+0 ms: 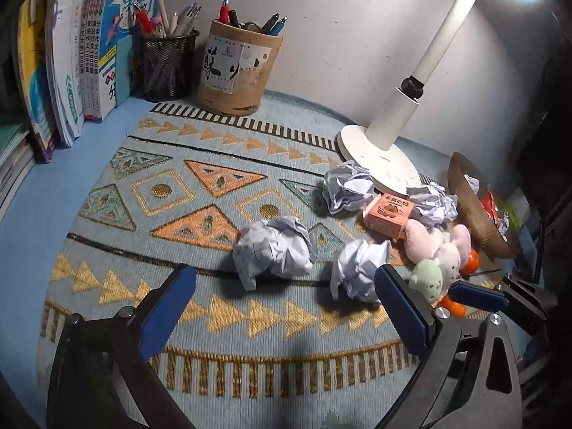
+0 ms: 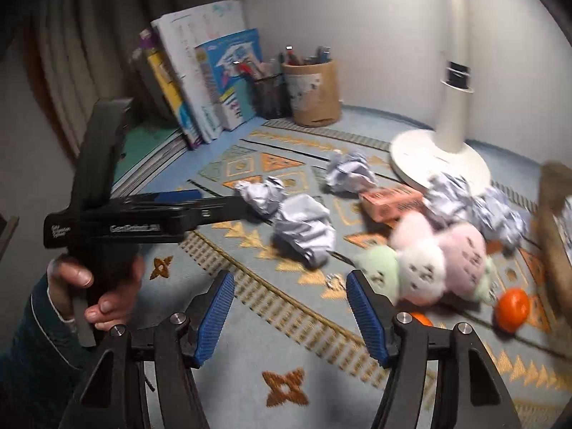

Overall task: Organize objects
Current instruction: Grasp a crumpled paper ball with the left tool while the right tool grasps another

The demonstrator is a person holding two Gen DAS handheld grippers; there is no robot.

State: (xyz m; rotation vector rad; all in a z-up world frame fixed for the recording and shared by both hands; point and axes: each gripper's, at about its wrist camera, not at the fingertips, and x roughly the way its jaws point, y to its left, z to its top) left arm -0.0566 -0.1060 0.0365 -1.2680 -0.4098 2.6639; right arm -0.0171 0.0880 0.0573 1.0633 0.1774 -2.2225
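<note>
Both grippers are hanging over a patterned mat [image 1: 171, 193] scattered with clutter, and everything here is placed against the white lamp base [image 1: 379, 157] standing at the back of it. The left gripper [image 1: 286, 307] is standing wide open with nothing between its blue pads; the right gripper [image 2: 291, 307] is standing about half open, also empty, with bare mat showing in the gap. The things to be sorted are lying in front of the lamp base: a crumpled paper ball [image 1: 348, 187] touching its front edge, a small orange box [image 1: 388, 214] just beside that ball, a second ball [image 1: 432, 203] on the box's far side, two more balls [image 1: 275, 250] [image 1: 357, 268] nearer the cameras, and a cluster of soft toys [image 1: 439, 254] with an orange fruit [image 2: 512, 309] beside them. A woven basket [image 1: 475, 211], tipped on its side, is sitting past the lamp base with paper already in it. The box is lying flat with its long axis running across the front of the lamp base, one short end pointing toward the basket; the balls have no clear axis. The right wrist view is smeared, so a hurried closing could be missing its target or pinching a toy together with a ball. Crumpled paper is light and springy, so it may be squirting out of a shallow grip, and the fruit could be rolling away if nudged. The two grippers are also working close together and could be knocking into each other.
</note>
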